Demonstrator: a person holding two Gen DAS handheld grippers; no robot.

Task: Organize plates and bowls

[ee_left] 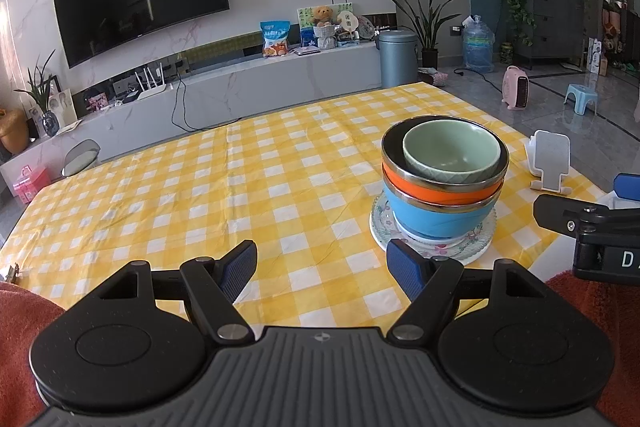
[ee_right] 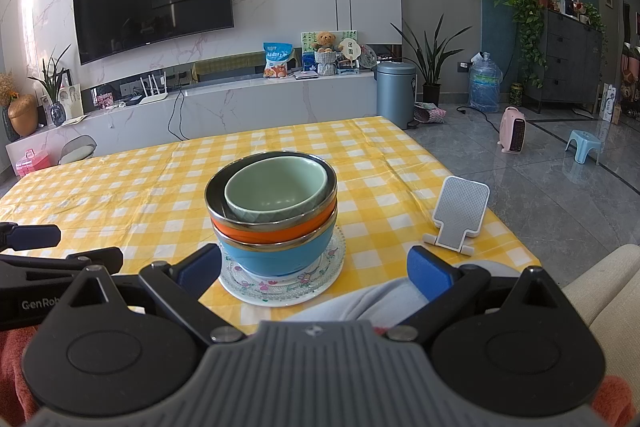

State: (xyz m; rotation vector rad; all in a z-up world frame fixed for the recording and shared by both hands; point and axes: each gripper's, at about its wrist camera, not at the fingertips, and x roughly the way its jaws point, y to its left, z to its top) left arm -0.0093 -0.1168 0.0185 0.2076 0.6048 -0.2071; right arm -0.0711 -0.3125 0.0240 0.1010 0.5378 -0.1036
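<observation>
A stack stands on the yellow checked tablecloth (ee_left: pixel 240 187): a floral glass plate (ee_left: pixel 476 247) at the bottom, then a blue bowl (ee_left: pixel 440 219), an orange bowl (ee_left: pixel 436 189) and a pale green bowl (ee_left: pixel 452 151) nested on top. My left gripper (ee_left: pixel 322 267) is open and empty, just left of and in front of the stack. In the right wrist view the same plate (ee_right: pixel 280 287), blue bowl (ee_right: pixel 276 255), orange bowl (ee_right: pixel 272 229) and green bowl (ee_right: pixel 276 189) sit just ahead of my right gripper (ee_right: pixel 314 267), which is open and empty.
A white phone stand (ee_left: pixel 550 163) stands right of the stack, also in the right wrist view (ee_right: pixel 460 213). The table's right edge is close beyond it. A TV cabinet (ee_right: pixel 240 99), bin (ee_right: pixel 396 91) and floor items lie behind. Grey cloth (ee_right: pixel 360 303) lies at the near edge.
</observation>
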